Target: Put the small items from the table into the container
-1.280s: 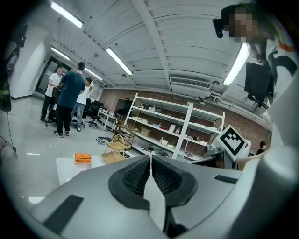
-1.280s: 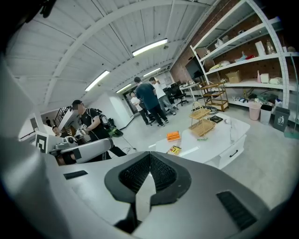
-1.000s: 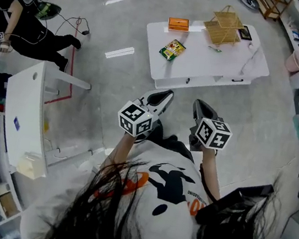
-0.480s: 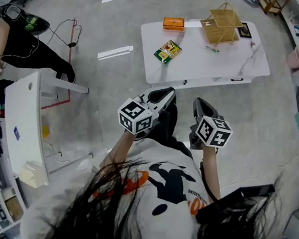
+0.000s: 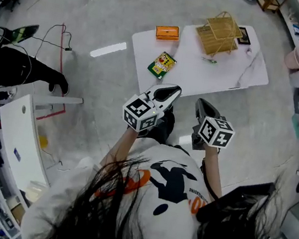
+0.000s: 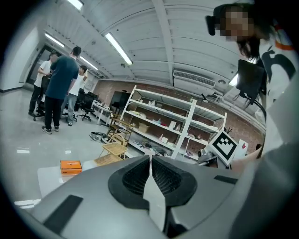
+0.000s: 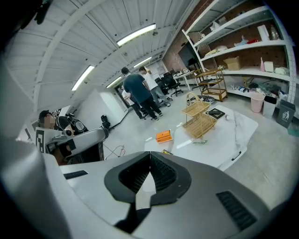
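- The left gripper (image 5: 166, 93) has its jaws pressed together with nothing between them, and hangs in the air short of the white table (image 5: 240, 74).
- The right gripper (image 5: 203, 108), just beside it, is likewise closed and empty.
- An orange box (image 5: 167, 32) lies at the table's far left corner, and a green snack packet (image 5: 162, 64) lies near the left edge.
- The two-tier wicker rack (image 5: 218, 32) stands at the far side, with a small green item (image 5: 209, 60) just in front of it and a dark flat thing (image 5: 244, 35) beside it.
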